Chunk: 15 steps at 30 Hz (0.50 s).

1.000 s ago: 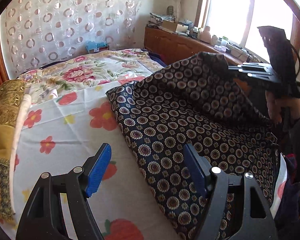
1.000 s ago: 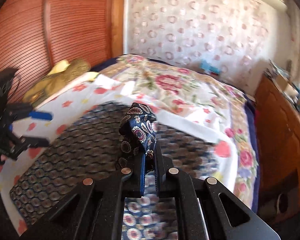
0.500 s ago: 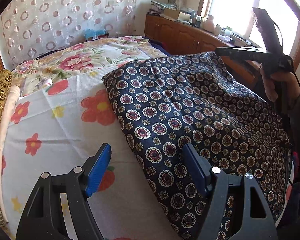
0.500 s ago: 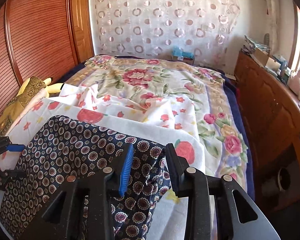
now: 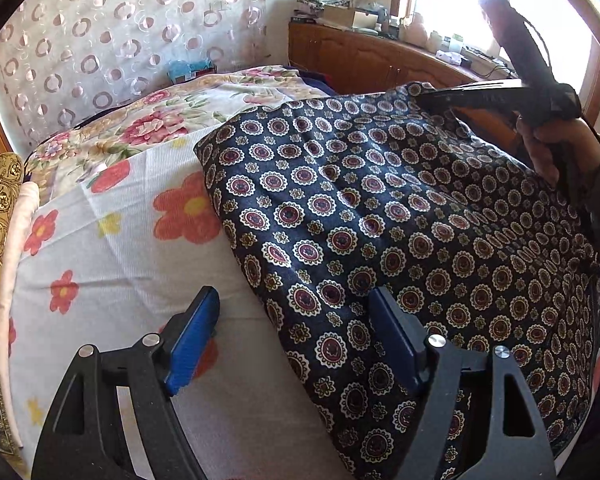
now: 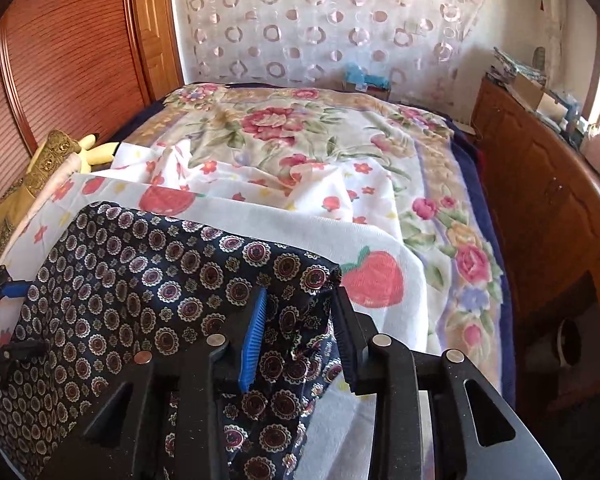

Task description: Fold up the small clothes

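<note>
Navy patterned garment (image 5: 380,216) lay on the strawberry sheet (image 6: 380,236). Over the garment's near edge the left gripper (image 5: 296,340) stood wide, holding nothing. At its far corner the right gripper (image 6: 300,336) had just been closing, fabric between the pads, not clamped.

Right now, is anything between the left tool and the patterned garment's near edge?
Nothing visible. The left tool stands open over the navy patterned garment, whose edge runs between its fingers, on the strawberry sheet.
</note>
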Each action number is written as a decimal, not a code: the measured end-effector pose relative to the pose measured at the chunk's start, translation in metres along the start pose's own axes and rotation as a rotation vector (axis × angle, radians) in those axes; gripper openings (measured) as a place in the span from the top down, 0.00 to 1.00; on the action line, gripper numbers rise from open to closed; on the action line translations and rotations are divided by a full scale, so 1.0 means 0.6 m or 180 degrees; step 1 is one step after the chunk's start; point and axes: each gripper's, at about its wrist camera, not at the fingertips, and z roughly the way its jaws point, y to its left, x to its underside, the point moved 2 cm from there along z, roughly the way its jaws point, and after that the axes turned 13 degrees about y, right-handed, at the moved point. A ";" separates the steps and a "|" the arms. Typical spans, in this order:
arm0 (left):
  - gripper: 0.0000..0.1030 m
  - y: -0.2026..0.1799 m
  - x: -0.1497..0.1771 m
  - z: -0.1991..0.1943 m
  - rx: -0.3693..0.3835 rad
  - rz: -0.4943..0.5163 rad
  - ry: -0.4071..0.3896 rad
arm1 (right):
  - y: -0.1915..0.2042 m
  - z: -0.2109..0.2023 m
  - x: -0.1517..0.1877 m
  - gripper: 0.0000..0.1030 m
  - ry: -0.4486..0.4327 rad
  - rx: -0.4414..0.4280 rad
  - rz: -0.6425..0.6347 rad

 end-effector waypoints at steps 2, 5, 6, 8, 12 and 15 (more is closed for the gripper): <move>0.24 0.002 0.001 0.000 0.0008 -0.0013 0.0000 | 0.000 0.002 -0.003 0.92 -0.0016 -0.0103 -0.0071; 0.24 0.004 0.002 -0.002 0.0017 -0.0019 -0.0002 | -0.001 -0.004 -0.003 0.96 -0.0119 -0.0082 -0.0118; 0.24 0.006 0.003 -0.003 0.0020 -0.0031 -0.0003 | -0.003 -0.009 -0.003 0.96 -0.0174 -0.0047 -0.0105; 0.24 0.010 0.004 -0.009 0.0022 -0.0097 -0.0001 | -0.010 -0.016 -0.003 0.96 -0.0269 0.0012 -0.0045; 0.24 0.013 0.007 -0.039 0.0062 -0.0154 -0.0180 | -0.022 -0.014 -0.001 0.96 -0.0262 0.0110 0.0053; 0.24 0.006 0.015 -0.044 0.0046 -0.0123 -0.0181 | -0.017 -0.013 0.005 0.95 -0.0176 0.0209 0.0036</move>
